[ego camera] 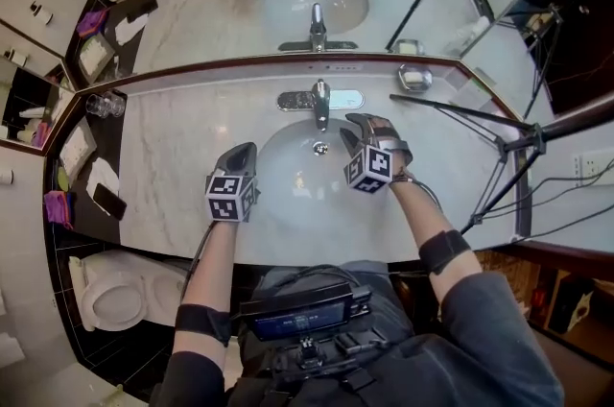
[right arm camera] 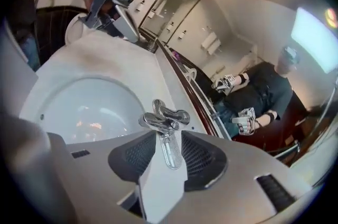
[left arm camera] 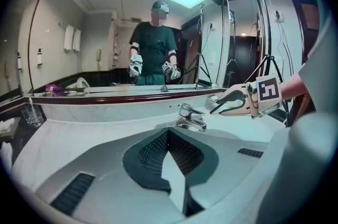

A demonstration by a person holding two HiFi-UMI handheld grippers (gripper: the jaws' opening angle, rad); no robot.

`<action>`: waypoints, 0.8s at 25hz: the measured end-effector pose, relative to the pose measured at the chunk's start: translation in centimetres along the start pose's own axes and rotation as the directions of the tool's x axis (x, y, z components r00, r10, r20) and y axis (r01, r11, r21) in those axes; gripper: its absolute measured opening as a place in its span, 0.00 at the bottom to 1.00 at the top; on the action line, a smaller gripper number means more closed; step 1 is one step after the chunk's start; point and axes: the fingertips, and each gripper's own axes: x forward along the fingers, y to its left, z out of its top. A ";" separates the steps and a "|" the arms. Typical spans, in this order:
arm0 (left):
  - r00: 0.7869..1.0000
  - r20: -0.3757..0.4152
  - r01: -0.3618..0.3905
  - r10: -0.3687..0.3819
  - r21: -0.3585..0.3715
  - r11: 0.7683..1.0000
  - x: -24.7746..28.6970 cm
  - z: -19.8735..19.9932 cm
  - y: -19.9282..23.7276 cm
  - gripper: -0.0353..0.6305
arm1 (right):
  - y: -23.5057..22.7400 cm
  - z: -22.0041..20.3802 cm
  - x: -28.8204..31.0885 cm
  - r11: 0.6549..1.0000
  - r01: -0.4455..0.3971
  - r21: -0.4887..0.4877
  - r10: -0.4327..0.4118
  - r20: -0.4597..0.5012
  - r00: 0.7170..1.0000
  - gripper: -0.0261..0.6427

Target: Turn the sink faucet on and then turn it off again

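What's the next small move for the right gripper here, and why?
Probably ease the right gripper forward to the faucet lever. Its jaws stand open with the faucet lined up between them, not yet touching; the left gripper is shut, back by the basin edge.

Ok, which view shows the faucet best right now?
The right gripper view: the faucet sits close and centred, with handle and spout clear. The head view shows it small, from above. The left gripper view shows it farther off, from the side.
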 end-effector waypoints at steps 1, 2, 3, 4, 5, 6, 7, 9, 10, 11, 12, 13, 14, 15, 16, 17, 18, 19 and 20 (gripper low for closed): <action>1.000 0.002 -0.005 0.005 -0.004 1.000 -0.1 -0.1 0.1 0.05 | -0.2 0.4 0.4 0.998 0.009 -0.055 -0.009 0.005 1.000 0.30; 1.000 0.005 -0.010 0.010 -0.007 1.000 -0.2 -0.2 0.2 0.05 | -0.3 0.8 0.8 0.993 0.018 -0.113 -0.017 0.012 1.000 0.30; 1.000 0.008 -0.015 0.015 -0.011 1.000 -0.3 -0.3 0.3 0.05 | -0.3 1.1 1.3 0.985 0.025 -0.171 -0.022 0.020 1.000 0.30; 1.000 0.011 -0.021 0.021 -0.014 1.000 -0.4 -0.4 0.4 0.05 | -0.3 1.5 1.7 0.974 0.030 -0.225 -0.025 0.027 0.999 0.30; 1.000 0.014 -0.028 0.028 -0.018 0.999 -0.5 -0.4 0.5 0.05 | -0.3 1.7 2.2 0.962 0.034 -0.271 -0.025 0.033 0.999 0.30; 0.999 0.016 -0.034 0.034 -0.023 0.999 -0.6 -0.4 0.6 0.05 | -0.3 1.8 2.7 0.950 0.036 -0.309 -0.025 0.038 0.999 0.30; 0.999 0.018 -0.038 0.039 -0.027 0.999 -0.8 -0.5 0.6 0.05 | -0.2 1.9 3.3 0.940 0.035 -0.339 -0.022 0.041 0.999 0.30; 0.999 0.021 -0.046 0.046 -0.035 0.998 -1.0 -0.6 0.7 0.05 | 0.0 2.0 4.3 0.924 0.029 -0.382 -0.013 0.043 0.999 0.30; 0.999 0.021 -0.049 0.050 -0.039 0.998 -1.0 -0.8 0.8 0.05 | 0.2 2.0 4.8 0.917 0.024 -0.397 -0.008 0.042 0.999 0.32; 0.998 0.020 -0.053 0.054 -0.042 0.998 -1.1 -0.9 0.8 0.05 | 0.4 1.8 5.4 0.912 0.017 -0.411 -0.002 0.037 0.999 0.32; 0.998 0.019 -0.058 0.059 -0.046 0.997 -1.1 -1.1 0.8 0.05 | 0.8 1.4 6.0 0.906 0.008 -0.422 0.005 0.030 1.000 0.32; 0.998 0.016 -0.063 0.064 -0.050 0.997 -1.1 -1.3 0.8 0.05 | 1.0 1.2 6.5 0.902 0.003 -0.431 0.009 0.025 1.000 0.32; 0.998 0.015 -0.067 0.068 -0.054 0.996 -1.1 -1.4 0.8 0.05 | 1.1 1.1 6.9 0.899 0.003 -0.437 0.008 0.025 1.000 0.32; 0.997 0.014 -0.070 0.071 -0.058 0.996 -1.1 -1.6 0.9 0.05 | 1.1 1.2 7.2 0.898 0.009 -0.439 0.004 0.029 1.000 0.32; 0.997 0.013 -0.073 0.074 -0.062 0.995 -1.1 -1.7 0.9 0.05 | 1.0 1.5 7.5 0.899 0.016 -0.437 -0.001 0.035 0.999 0.31; 0.997 0.012 -0.075 0.076 -0.065 0.995 -1.2 -1.9 1.0 0.05 | 0.9 1.8 7.7 0.901 0.024 -0.434 -0.006 0.043 0.999 0.31; 0.997 0.011 -0.079 0.079 -0.067 0.995 -1.2 -2.0 1.1 0.05 | 0.7 2.1 8.0 0.901 0.033 -0.433 -0.012 0.050 0.999 0.31; 0.997 0.010 -0.082 0.083 -0.070 0.994 -1.3 -2.2 1.2 0.05 | 0.6 2.2 8.3 0.898 0.036 -0.438 -0.017 0.049 0.999 0.31; 0.996 0.008 -0.086 0.087 -0.074 0.994 -1.4 -2.3 1.3 0.05 | 0.5 2.2 8.7 0.893 0.035 -0.448 -0.018 0.041 0.999 0.31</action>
